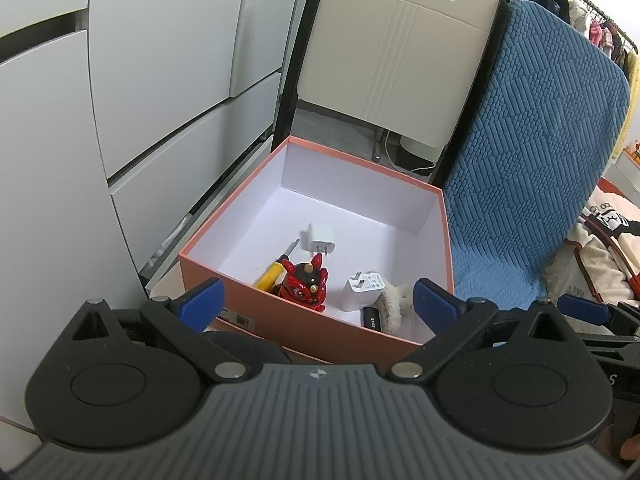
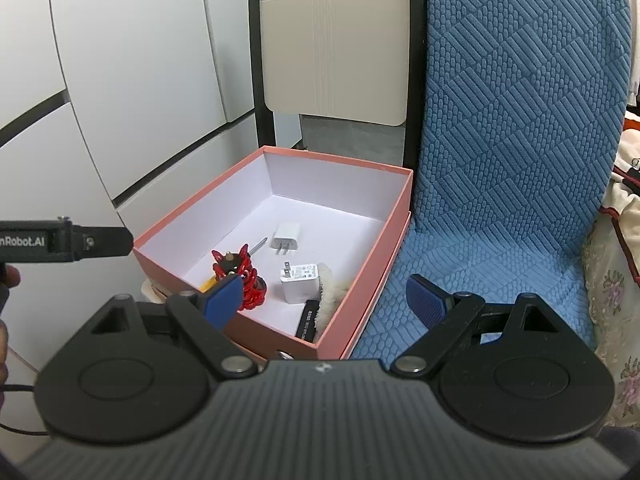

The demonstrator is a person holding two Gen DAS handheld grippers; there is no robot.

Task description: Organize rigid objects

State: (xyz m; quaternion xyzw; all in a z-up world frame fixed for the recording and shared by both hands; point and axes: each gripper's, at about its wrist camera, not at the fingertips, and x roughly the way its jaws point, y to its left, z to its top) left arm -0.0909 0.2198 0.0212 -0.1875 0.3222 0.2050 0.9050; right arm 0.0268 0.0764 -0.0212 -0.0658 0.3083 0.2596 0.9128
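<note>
Nearest the left wrist camera, my left gripper (image 1: 318, 304) has its blue-padded fingers (image 1: 206, 302) spread wide and holds nothing; it hovers above the near wall of the pink box (image 1: 280, 316). Inside the box, on its white floor, the task items lie toward the near side: a yellow-handled screwdriver (image 1: 276, 268) tilted against the near wall, a red figurine (image 1: 305, 282) upright just beside it, a small white charger (image 1: 319, 238) further in with its prongs facing the camera, a second white charger (image 1: 362, 288) to the right, a fluffy white item (image 1: 394, 300) touching that charger, and a black stick-shaped device (image 1: 372, 320) at the near right corner. A blue textured cushion (image 1: 532, 152) lies just right of the box, a cream chair back (image 1: 400, 56) stands behind it, and white cabinet fronts (image 1: 120, 100) fill the left. From the right wrist camera, my right gripper (image 2: 324, 300) is likewise spread wide and empty, one finger over the box's near edge and the other over the blue cushion (image 2: 520, 160). The pink box (image 2: 360, 280) shows the same contents: the red figurine (image 2: 240, 272), the small charger (image 2: 286, 238), the second charger (image 2: 300, 282), the fluffy item (image 2: 332, 292) and the black device (image 2: 308, 320). Part of my left gripper body (image 2: 64, 242) enters from the left edge.
</note>
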